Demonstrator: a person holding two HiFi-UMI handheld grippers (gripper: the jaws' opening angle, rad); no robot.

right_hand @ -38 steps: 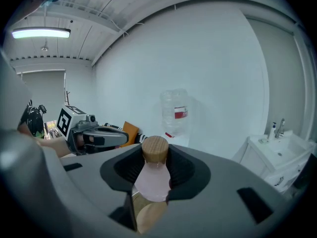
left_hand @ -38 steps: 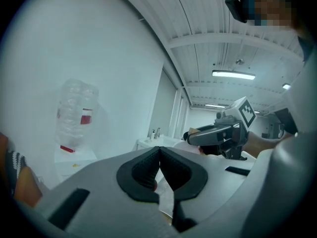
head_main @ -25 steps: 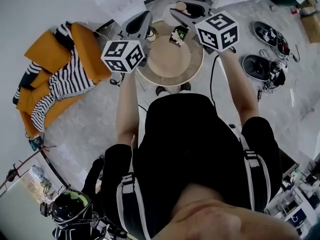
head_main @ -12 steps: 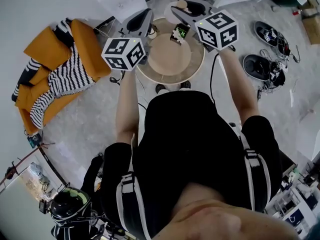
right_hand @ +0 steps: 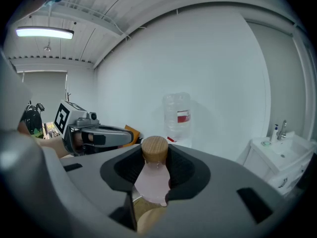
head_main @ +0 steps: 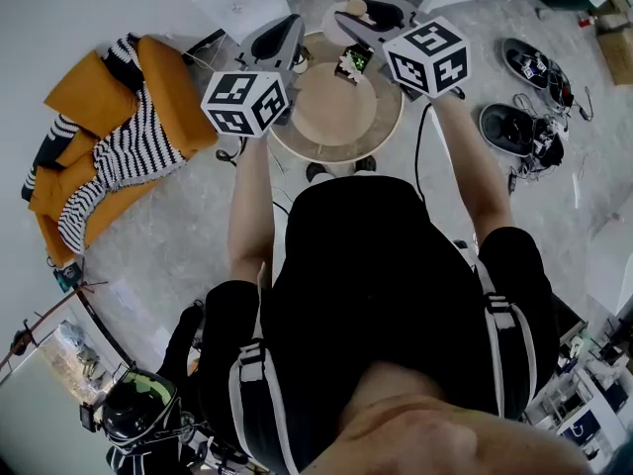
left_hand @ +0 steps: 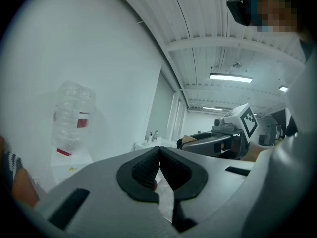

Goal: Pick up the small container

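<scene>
Small container (right_hand: 152,175): pinched between the jaws of my right gripper (right_hand: 155,160), with the black pads on either side of its pale pink body. The wooden lid (right_hand: 154,149) points up and the body hangs upright. I judge this keeps the lid seated and the contents level. A side grip also leaves the lid untouched.

Head view: right gripper (head_main: 361,13) sits over the far rim of the round counter (head_main: 331,117), and the tan lid shows at its tip. The container looks clear of the counter, though I cannot see the gap itself. Lift looks done or nearly so.

A small green-and-black item (head_main: 354,63) lies on the counter just beside the right gripper, not in the jaws.

Left gripper (left_hand: 159,168): jaws pressed together with nothing between them. It is parked at the counter's left edge (head_main: 280,40), apart from the right one. My read is that 1 gripper is enough for this pick, so the left keeps out of the way.
</scene>
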